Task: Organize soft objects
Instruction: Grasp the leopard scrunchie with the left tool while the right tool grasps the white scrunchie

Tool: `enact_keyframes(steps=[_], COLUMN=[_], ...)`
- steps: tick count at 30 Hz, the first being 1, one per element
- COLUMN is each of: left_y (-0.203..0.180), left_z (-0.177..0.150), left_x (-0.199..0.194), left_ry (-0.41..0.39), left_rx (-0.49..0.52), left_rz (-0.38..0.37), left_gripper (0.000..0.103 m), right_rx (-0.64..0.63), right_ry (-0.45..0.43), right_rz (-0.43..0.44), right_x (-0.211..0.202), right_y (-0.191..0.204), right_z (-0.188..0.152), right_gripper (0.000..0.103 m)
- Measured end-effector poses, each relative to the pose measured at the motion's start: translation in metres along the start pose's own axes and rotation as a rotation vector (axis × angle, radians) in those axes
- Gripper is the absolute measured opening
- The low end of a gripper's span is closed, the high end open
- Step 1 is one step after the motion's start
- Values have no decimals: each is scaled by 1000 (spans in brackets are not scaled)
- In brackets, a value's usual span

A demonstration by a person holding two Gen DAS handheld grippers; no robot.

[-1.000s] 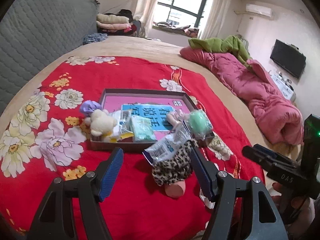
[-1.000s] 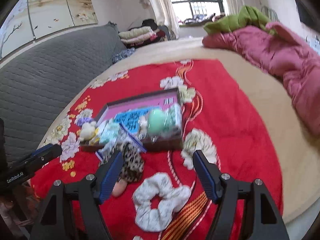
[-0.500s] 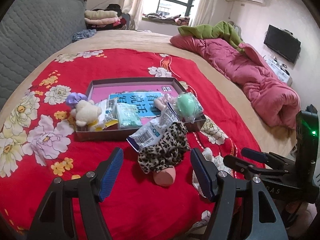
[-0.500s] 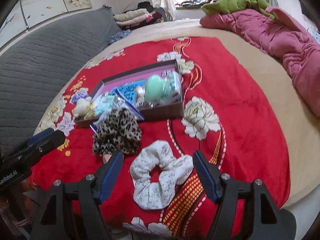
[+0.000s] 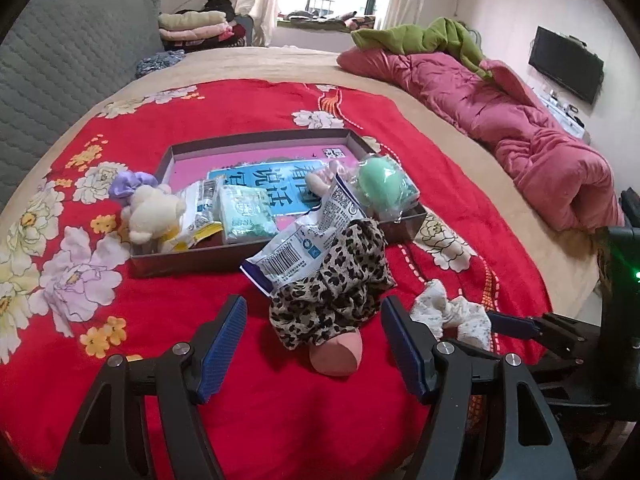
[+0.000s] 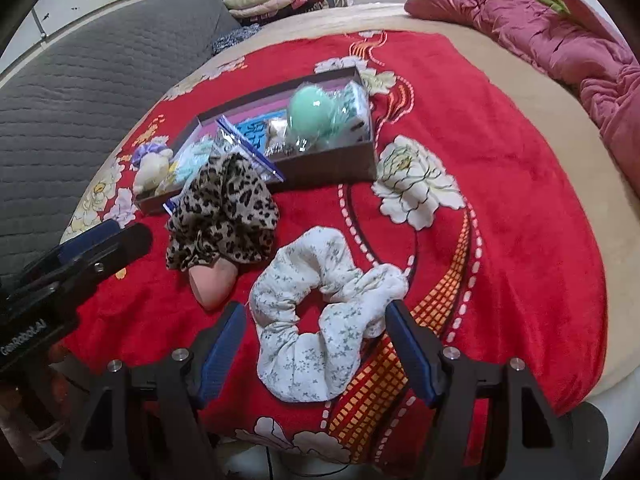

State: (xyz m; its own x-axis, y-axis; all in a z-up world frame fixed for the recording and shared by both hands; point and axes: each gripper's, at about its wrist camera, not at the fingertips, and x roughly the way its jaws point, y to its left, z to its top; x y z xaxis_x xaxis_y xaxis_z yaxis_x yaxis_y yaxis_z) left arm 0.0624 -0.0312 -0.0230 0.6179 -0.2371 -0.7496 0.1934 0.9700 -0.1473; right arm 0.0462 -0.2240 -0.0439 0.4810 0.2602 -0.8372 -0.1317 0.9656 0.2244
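As both hands have come down toward the bedspread, entries stand thus:
Left gripper [image 5: 314, 344]: jaws wide, empty, now flanking leopard scrunchie [image 5: 332, 284].
Right gripper [image 6: 316, 344]: spread, empty, now bracketing white scrunchie [image 6: 320, 316].
Box [image 5: 184, 258]: just behind; both pickups look imminent.

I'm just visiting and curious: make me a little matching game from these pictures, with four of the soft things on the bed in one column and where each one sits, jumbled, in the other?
Things:
1. White floral fabric scrunchie
2. Leopard-print fabric scrunchie
3. Cream plush bear
4. Mint-green egg-shaped sponge

Places:
A. Far right end of the shallow brown box
B. On the red blanket between the right gripper's open jaws
C. Left end of the box, by a purple bow
D. On the blanket just outside the box, ahead of the left gripper

Pairs: 1-B, 2-D, 3-C, 4-A
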Motion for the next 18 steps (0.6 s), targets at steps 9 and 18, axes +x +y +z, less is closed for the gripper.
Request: enact_keyframes(steps=[9, 18], left_y=[-4, -21], left_z=[14, 12], left_x=[34, 50], left_ry=[47, 63], left_rx=[37, 133], left_rz=[-3, 22], left_gripper=[71, 34], right_rx=[21, 46], right_ry=[23, 22], right_rz=[-4, 20], right_x=[19, 27], right_y=[-3, -12], right_z=[1, 1], right_gripper=[71, 30])
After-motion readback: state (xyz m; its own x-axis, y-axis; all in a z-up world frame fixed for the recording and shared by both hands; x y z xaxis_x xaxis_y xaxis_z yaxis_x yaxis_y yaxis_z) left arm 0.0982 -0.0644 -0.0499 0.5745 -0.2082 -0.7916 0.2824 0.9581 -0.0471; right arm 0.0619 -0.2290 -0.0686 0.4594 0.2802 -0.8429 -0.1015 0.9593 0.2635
